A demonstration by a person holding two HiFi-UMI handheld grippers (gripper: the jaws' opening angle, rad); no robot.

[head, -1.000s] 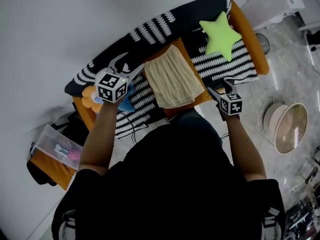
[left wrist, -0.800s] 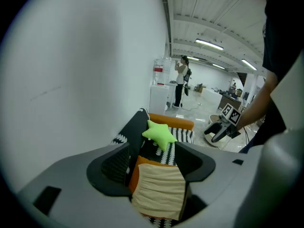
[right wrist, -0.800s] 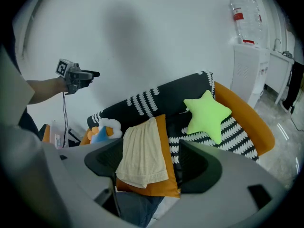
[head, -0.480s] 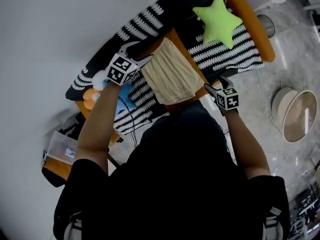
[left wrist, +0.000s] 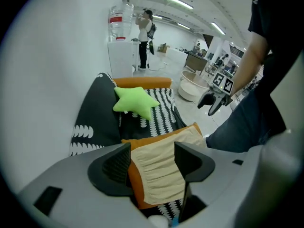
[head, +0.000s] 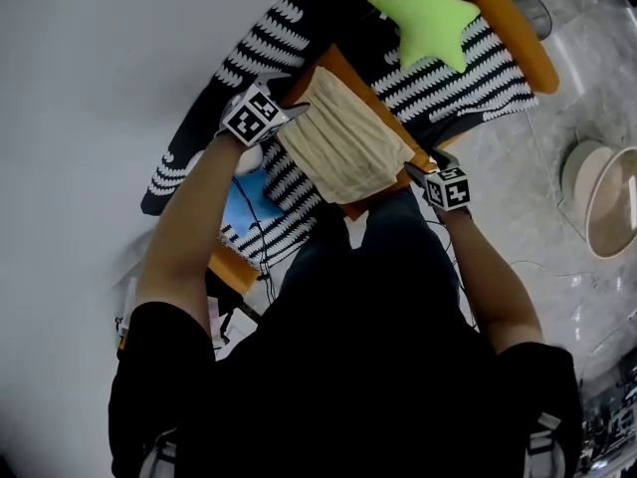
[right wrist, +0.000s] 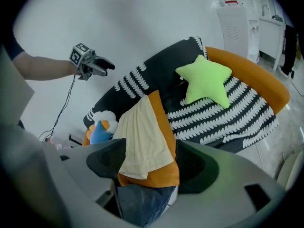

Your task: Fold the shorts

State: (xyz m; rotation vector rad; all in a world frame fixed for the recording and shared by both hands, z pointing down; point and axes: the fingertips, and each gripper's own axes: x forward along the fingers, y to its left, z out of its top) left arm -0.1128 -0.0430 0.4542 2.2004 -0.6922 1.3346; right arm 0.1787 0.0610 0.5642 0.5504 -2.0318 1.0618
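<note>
Over the cushion's ends, your left tongs gape empty above the waistband of the shorts. Your right tongs, wide but just closing a little, grip nothing above the hem corner. The shorts lie flat, so pinch both corners squarely.

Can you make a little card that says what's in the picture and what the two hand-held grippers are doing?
Shorts: cream, lying flat on an orange surface
Blanket: black and white, green star pillow on top
Left hand-held gripper: open, at one end of the shorts
Right hand-held gripper: open, jaws have just been closing a little; shorts' corner lines up between them, not pinched
Held: nothing yet
</note>
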